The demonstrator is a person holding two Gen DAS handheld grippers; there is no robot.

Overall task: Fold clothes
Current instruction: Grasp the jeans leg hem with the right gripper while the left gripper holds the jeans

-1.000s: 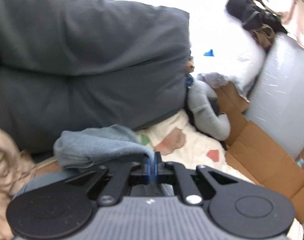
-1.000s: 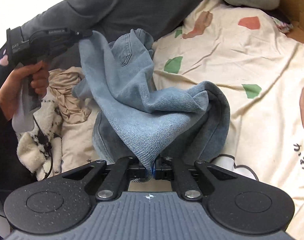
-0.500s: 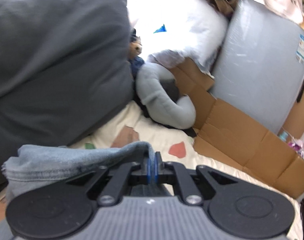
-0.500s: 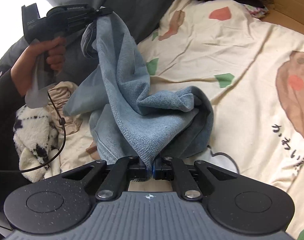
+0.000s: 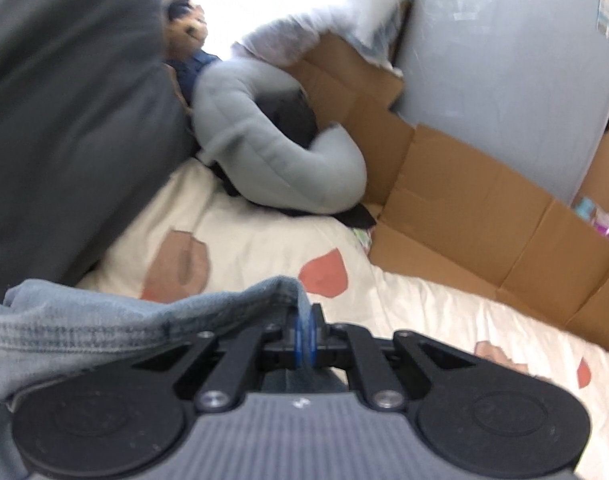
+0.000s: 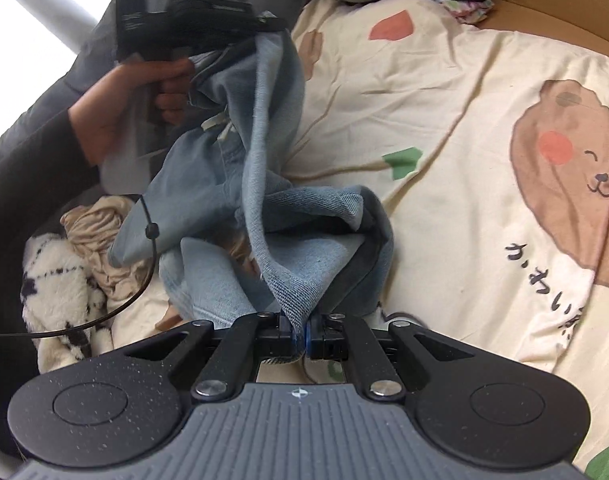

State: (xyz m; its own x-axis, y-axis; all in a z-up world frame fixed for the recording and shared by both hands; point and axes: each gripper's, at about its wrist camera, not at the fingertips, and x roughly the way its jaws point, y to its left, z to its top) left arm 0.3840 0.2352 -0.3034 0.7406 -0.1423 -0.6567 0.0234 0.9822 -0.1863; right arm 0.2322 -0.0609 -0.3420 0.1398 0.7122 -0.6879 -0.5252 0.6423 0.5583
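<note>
A pair of light blue jeans (image 6: 260, 184) hangs bunched between both grippers above a cream printed bedsheet (image 6: 444, 92). My right gripper (image 6: 302, 338) is shut on one denim edge, low and near the camera. My left gripper (image 6: 278, 26) is held up at the upper left of the right wrist view and is shut on another edge of the jeans. In the left wrist view the left gripper (image 5: 305, 334) pinches the denim hem (image 5: 144, 320), which drapes off to the left.
A dark grey duvet (image 5: 64, 100) lies at the left. A grey plush cushion (image 5: 272, 140), flattened cardboard (image 5: 484, 208) and a grey mattress (image 5: 504, 60) stand behind the bed. A beige garment (image 6: 100, 240) and a white fleece with black marks (image 6: 60, 300) lie at lower left.
My left gripper has lifted the jeans edge higher and carried it rightward over the sheet. The denim has stretched taller between the grippers. The right gripper has kept its hold.
</note>
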